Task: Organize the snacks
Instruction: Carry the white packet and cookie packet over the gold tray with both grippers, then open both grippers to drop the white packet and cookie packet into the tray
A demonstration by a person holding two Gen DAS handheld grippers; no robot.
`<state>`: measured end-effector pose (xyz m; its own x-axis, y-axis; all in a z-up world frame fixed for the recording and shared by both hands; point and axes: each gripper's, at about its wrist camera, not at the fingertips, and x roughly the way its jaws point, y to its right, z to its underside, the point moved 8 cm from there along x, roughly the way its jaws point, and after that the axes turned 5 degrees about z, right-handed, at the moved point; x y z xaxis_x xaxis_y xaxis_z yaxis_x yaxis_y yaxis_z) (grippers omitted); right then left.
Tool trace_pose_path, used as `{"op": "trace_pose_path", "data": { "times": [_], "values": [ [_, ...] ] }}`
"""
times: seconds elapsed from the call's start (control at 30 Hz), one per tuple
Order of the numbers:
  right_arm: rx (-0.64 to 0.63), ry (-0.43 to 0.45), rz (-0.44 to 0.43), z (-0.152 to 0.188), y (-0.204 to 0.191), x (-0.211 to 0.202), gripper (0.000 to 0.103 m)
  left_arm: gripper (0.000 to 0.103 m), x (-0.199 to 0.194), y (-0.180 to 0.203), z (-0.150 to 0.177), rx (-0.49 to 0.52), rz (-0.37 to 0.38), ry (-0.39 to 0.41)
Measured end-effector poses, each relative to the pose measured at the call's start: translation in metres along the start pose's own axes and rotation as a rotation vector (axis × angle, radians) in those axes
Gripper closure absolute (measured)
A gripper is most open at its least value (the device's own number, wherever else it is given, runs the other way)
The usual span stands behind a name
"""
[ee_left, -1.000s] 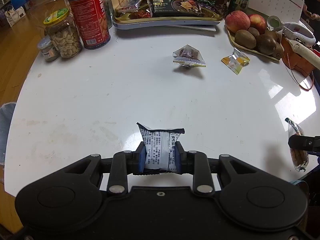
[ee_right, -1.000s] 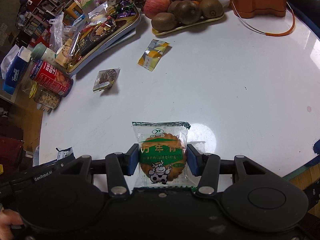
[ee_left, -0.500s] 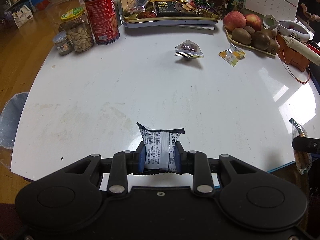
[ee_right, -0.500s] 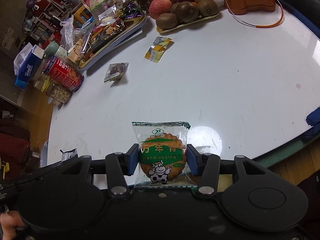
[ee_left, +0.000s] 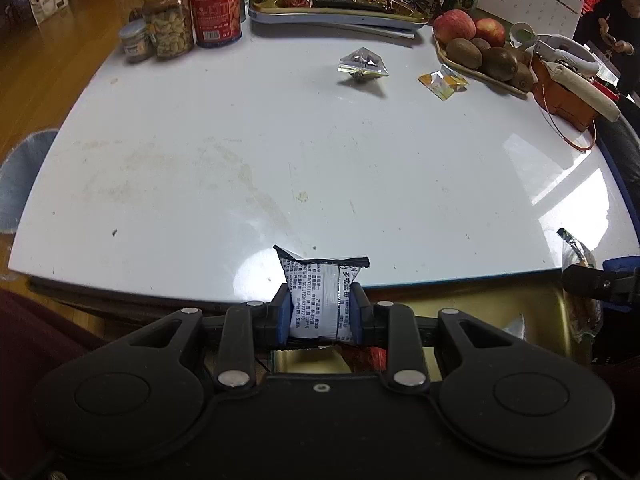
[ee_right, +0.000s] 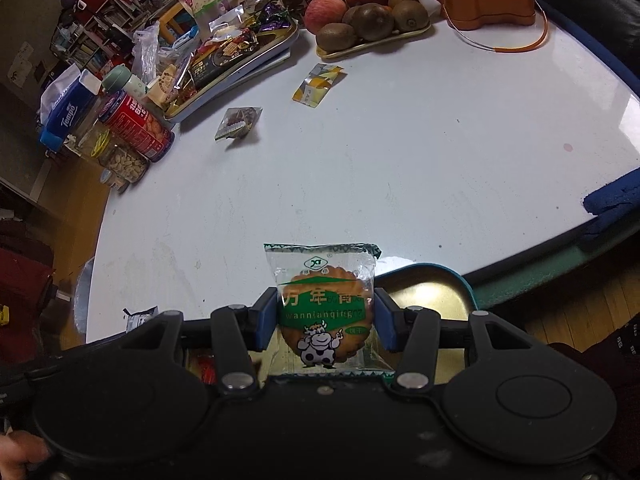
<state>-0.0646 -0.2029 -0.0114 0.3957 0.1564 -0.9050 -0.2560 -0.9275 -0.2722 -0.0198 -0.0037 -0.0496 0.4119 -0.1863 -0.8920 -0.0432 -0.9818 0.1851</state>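
My left gripper (ee_left: 320, 316) is shut on a small white snack packet (ee_left: 320, 300) with black print, held just past the near edge of the white table (ee_left: 280, 152). My right gripper (ee_right: 325, 320) is shut on a clear cookie packet (ee_right: 324, 304) with a green band and a cartoon cow. Below both grippers lies a gold tin (ee_right: 424, 300) with a blue rim, also visible as the gold tin (ee_left: 480, 312) in the left wrist view. On the table lie a clear pyramid-shaped packet (ee_left: 363, 63) and a yellow-and-white sachet (ee_left: 442, 82).
At the far side stand a tray of mixed snacks (ee_left: 340, 4), a red can (ee_left: 216, 0), a jar of nuts (ee_left: 168, 24), a small jar (ee_left: 134, 42), a fruit tray (ee_left: 480, 52) and an orange case (ee_left: 568, 96). A person sits at far right (ee_left: 616, 24).
Both grippers drew back toward the near table edge with their packets held. The table edge and the gold tin below it have come into view.
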Motion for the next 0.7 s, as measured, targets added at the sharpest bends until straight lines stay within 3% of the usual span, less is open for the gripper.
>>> {"op": "trace_pose_path", "data": {
  "times": [0.37,0.7],
  "values": [
    [-0.034,-0.075,0.049,0.046,0.013,-0.005,0.051,0.067,0.000,0.034,0.050,0.039,0.098,-0.107],
    [-0.007,-0.082,0.115,0.049,0.030,0.001,0.051,0.067,0.016,0.067,0.052,0.094,0.082,-0.130]
  ]
}}
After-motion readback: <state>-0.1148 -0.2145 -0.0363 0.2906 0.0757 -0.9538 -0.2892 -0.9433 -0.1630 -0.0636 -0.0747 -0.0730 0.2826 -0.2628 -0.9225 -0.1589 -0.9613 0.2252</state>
